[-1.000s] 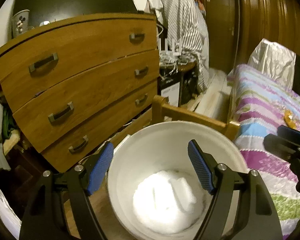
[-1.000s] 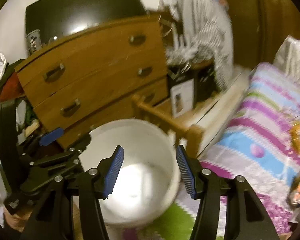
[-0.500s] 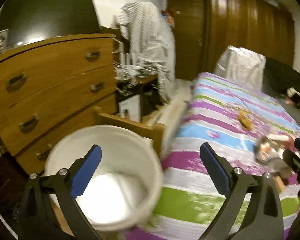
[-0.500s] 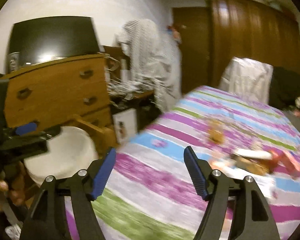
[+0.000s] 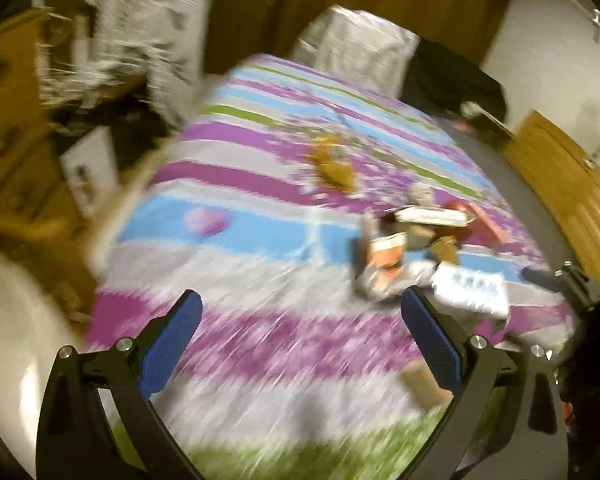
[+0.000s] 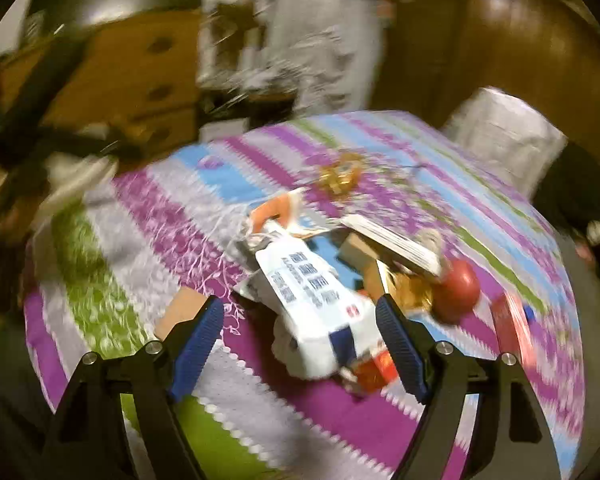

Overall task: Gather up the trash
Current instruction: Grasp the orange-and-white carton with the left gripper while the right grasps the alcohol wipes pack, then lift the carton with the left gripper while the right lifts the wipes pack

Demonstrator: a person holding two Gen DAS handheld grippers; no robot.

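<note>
White, printed wrapper (image 6: 312, 300) lies on the striped bedspread (image 6: 140, 240), framed by the right gripper (image 6: 300, 344), whose empty jaws have just been widening; left gripper (image 5: 300, 334) (spread, empty) hangs nearby. Best descend squarely, pinching only paper.

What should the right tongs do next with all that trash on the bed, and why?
Probably ease the right tongs down and shut them on the white wrapper. It is the nearest piece of the trash pile on the bedspread, it already lies between the jaws, and they have just been opening and are not yet pressing on it. The picture is blurred, so going slowly seems wise.
</note>
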